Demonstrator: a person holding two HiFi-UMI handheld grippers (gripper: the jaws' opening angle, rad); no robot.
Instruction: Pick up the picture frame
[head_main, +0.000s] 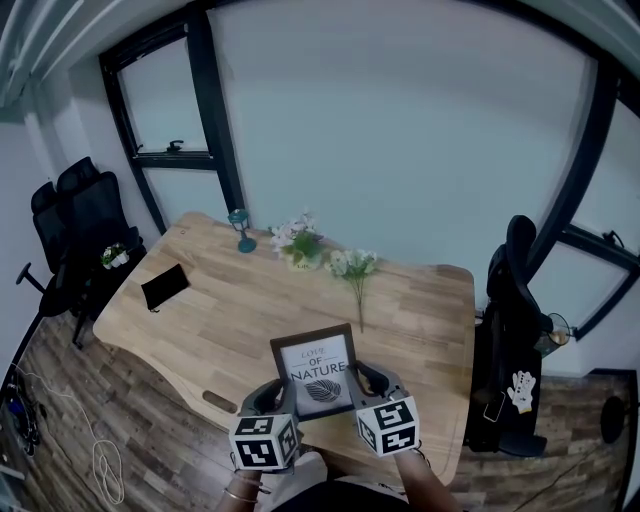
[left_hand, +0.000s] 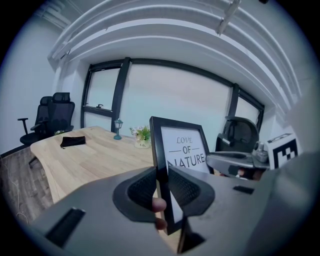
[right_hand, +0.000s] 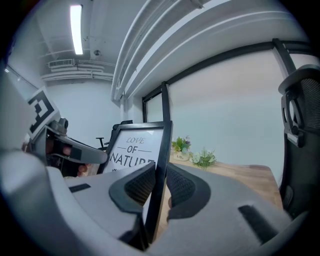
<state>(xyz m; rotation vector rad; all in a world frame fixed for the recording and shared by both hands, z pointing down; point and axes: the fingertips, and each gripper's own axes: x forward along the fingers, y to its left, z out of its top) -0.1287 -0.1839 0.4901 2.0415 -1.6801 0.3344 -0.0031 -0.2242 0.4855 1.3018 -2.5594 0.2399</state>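
Black picture frame (head_main: 315, 372), text "LOVE OF NATURE", leaf drawing (head_main: 322, 391) beneath

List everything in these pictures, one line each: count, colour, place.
picture frame: one, black with white print, over the table's near edge, between both grippers
table: one, light wood, middle of the room
pouch: one, black, table's left end
lantern: one, teal, table's far edge
flower pot: one, white blooms and green leaves, right of the lantern
flower sprig: one, white and green, lying right of the pot
office chairs: at least two, black, left and right of the table
cable: one, pale, floor at lower left
left gripper: one, grey, clamped on the frame's left edge
right gripper: one, grey, clamped on the frame's right edge
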